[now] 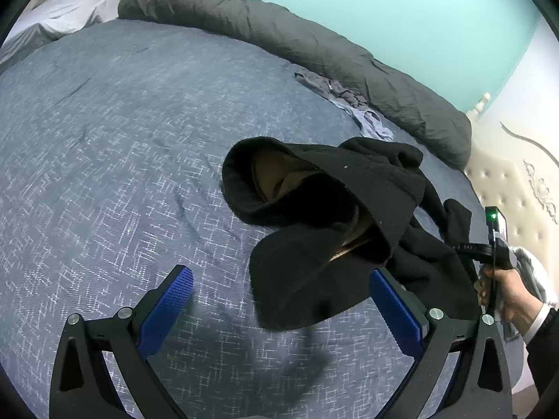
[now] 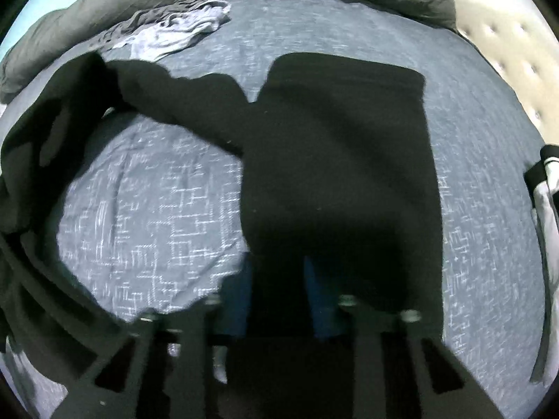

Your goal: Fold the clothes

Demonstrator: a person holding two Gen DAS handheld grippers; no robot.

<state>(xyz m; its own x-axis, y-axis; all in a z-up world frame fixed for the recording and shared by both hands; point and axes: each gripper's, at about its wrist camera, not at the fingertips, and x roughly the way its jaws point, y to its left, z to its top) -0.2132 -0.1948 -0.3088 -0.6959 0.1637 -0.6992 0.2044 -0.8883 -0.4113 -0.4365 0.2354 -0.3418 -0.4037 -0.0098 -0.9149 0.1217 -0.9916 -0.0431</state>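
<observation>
A black hoodie lies crumpled on the blue patterned bedspread, its hood gaping with a tan lining. My left gripper hovers just in front of it, open, with nothing between its blue pads. In the right wrist view the hoodie stretches flat away from my right gripper, which is shut on its near edge. A sleeve trails off to the left. In the left wrist view a hand holds the right gripper's handle at the right edge, its fingertips hidden behind the cloth.
A dark grey duvet is bunched along the far side of the bed. A light blue-grey garment lies crumpled beside it. A cream tufted headboard stands at the right, and a white pillow at the far left.
</observation>
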